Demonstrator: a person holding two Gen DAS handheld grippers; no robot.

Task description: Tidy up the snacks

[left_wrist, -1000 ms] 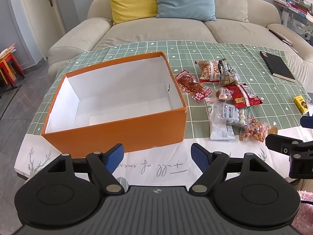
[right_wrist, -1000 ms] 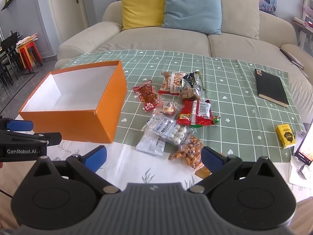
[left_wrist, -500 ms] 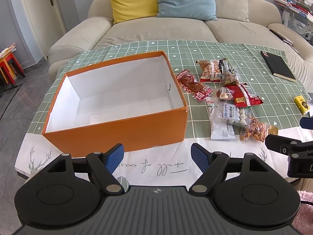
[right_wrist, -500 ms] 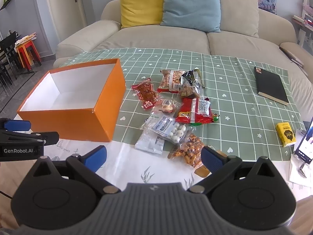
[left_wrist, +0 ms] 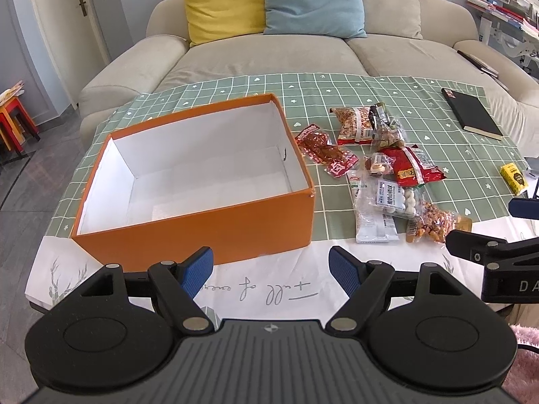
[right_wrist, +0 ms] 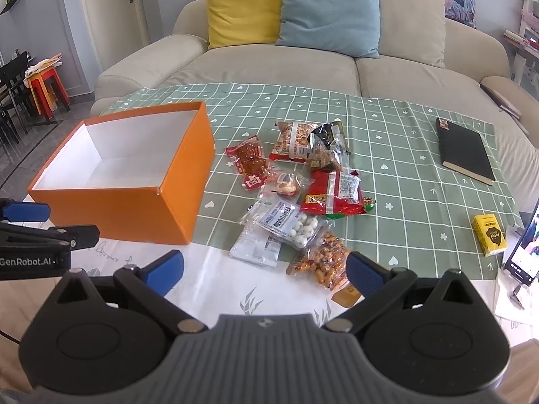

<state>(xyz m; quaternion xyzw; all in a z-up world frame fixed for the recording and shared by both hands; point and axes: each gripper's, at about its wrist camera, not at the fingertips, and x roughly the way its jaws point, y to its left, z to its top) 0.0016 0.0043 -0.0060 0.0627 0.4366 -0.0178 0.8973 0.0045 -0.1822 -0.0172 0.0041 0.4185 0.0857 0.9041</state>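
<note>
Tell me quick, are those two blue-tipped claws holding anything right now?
Left gripper: open, holding nothing, short of the orange cardboard box.
Right gripper: open, holding nothing, near the clear bag of orange nuts.

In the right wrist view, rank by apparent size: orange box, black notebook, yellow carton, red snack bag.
1. Orange box
2. Black notebook and red snack bag: look alike; the bag is nearer, so unranked
3. Yellow carton
</note>
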